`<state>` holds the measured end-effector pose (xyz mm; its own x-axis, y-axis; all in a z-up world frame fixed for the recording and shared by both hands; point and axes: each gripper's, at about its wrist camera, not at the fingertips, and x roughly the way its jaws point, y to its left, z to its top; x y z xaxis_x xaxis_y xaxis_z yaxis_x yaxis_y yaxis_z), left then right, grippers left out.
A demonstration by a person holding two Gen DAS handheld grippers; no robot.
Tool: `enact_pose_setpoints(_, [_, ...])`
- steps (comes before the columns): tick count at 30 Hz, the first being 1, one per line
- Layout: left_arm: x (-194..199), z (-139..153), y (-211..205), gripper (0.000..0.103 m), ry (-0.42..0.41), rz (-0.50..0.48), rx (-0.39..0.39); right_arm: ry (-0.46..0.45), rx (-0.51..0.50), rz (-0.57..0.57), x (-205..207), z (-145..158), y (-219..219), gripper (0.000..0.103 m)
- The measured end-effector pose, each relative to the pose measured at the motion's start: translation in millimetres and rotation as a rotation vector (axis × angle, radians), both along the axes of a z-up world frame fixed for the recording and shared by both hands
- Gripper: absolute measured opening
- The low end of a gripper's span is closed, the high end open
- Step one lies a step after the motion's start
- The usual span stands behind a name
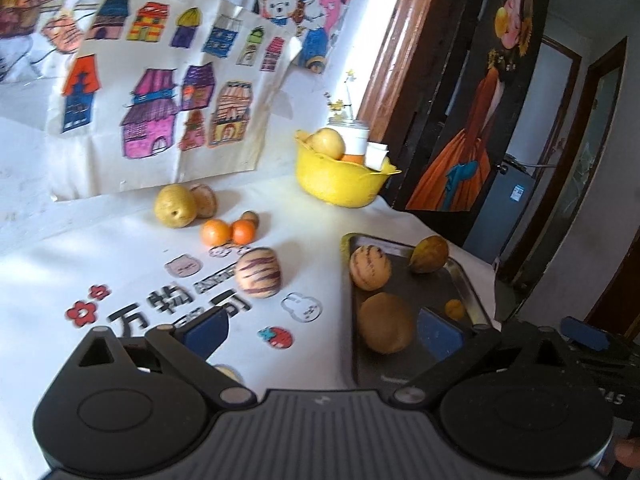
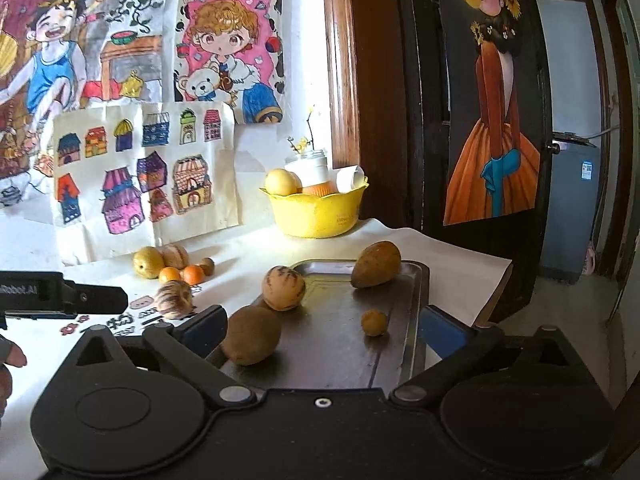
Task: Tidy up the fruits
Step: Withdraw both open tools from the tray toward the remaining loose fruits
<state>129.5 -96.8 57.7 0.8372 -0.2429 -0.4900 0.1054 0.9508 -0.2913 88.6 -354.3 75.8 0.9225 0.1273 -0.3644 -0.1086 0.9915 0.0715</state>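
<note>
A dark metal tray [image 1: 412,360] [image 2: 344,344] holds a kiwi [image 1: 385,322] [image 2: 252,334], a striped melon [image 1: 370,267] [image 2: 283,288], a brown pear-shaped fruit [image 1: 430,254] [image 2: 376,264] and a small orange fruit [image 1: 455,309] [image 2: 374,322]. On the white cloth lie a second striped melon [image 1: 258,272] [image 2: 175,300], two tangerines [image 1: 230,232] [image 2: 182,275] and a yellow pear [image 1: 175,205] [image 2: 148,262]. My left gripper [image 1: 320,332] is open and empty, over the tray's left edge. My right gripper [image 2: 324,328] is open and empty over the tray.
A yellow bowl [image 1: 340,178] [image 2: 316,212] with fruit and a white jar stands at the back by the wall. Drawings cover the wall. A dark door with a painting [image 2: 496,120] stands right. The table edge runs right of the tray.
</note>
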Motion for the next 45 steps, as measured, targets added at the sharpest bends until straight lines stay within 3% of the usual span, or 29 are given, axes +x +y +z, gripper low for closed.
enact_pose_setpoints(18, [-23.8, -23.4, 47.0, 0.103, 0.116, 0.03, 0.109, 0.129, 0.055, 0.03, -38.2, -7.5, 53.8, 0.102])
enact_pose_setpoints(26, [-26.3, -32.0, 93.9, 0.103, 0.167, 0.13, 0.053, 0.19, 0.04, 0.09, -38.4, -14.6, 90.4, 0.102])
enact_pose_setpoints(32, [-26.7, -36.5, 124.2, 0.103, 0.183, 0.203, 0.064, 0.239, 0.037, 0.151, -28.6, -22.8, 118.7, 0.102])
enact_pose_setpoints(40, [-23.5, -35.7, 152.1, 0.103, 0.213, 0.278, 0.087, 0.293, -0.007, 0.223, -11.8, -44.6, 159.9, 0.102])
enact_pose_setpoints(45, [-14.0, -31.0, 155.2, 0.103, 0.208, 0.282, 0.142, 0.323, -0.099, 0.312, 1.9, -49.0, 179.3, 0.102])
